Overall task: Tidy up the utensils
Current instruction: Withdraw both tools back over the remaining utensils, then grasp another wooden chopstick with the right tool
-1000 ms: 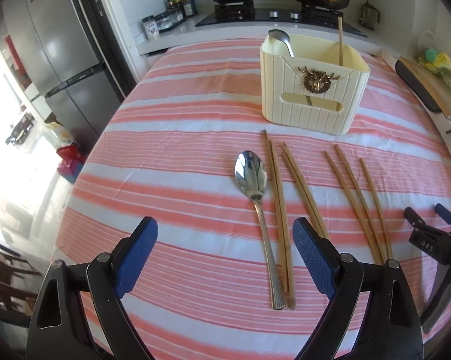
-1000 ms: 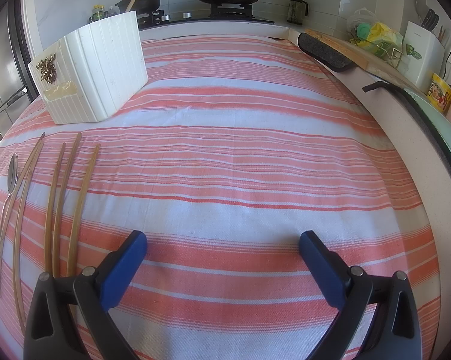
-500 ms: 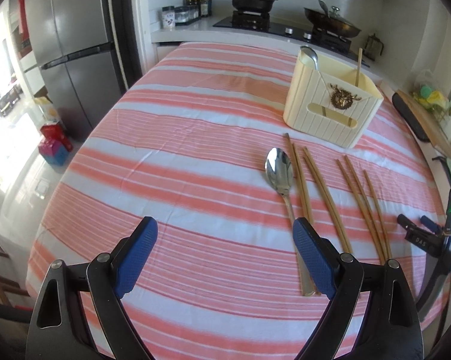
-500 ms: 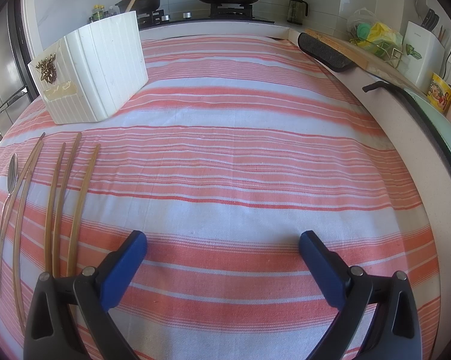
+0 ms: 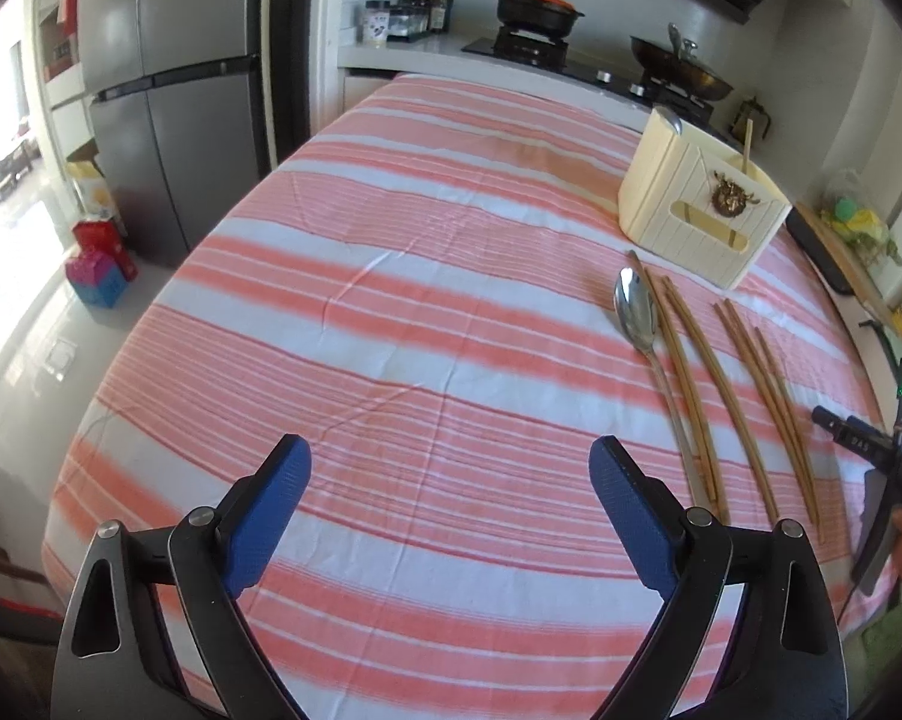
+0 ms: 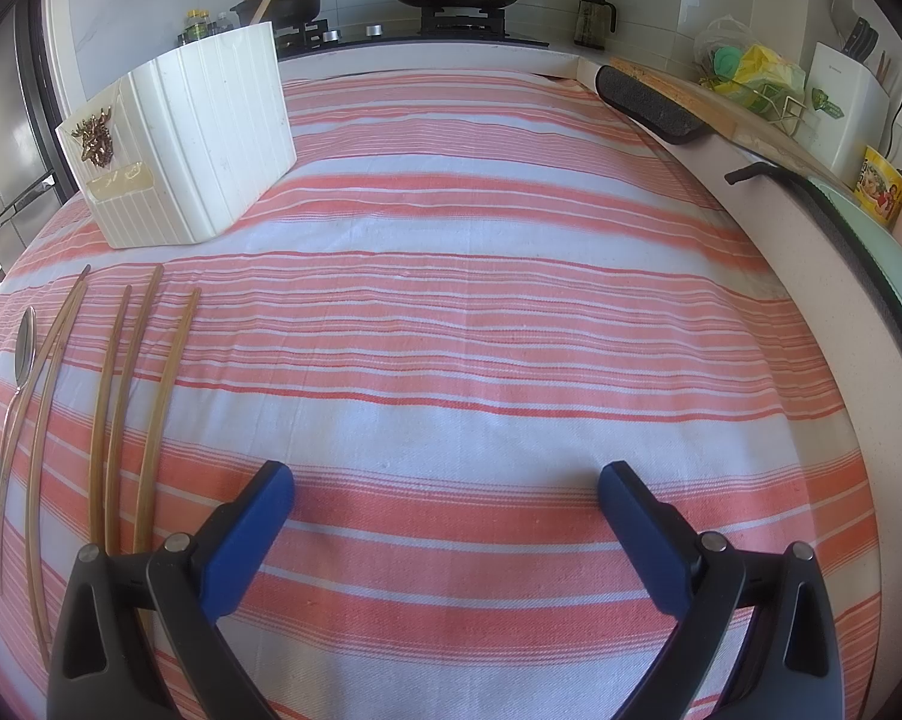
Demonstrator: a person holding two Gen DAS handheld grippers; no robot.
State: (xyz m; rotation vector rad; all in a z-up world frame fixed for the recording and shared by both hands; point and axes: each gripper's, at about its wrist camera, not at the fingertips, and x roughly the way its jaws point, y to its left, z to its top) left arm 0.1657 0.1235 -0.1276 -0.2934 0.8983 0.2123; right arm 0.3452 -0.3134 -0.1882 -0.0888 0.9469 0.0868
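**Both jaws wide, nothing held**

Left gripper and right gripper gaped empty over the cloth. One spoon and five chopsticks lay before the holder, which held one spoon, one chopstick.

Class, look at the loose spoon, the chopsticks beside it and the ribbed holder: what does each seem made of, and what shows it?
Spoon: polished metal, likely steel; mirror-like bowl.
Chopsticks: probably bamboo or wood; matte tan-brown.
Holder: apparently cream plastic; smooth moulded ribs.
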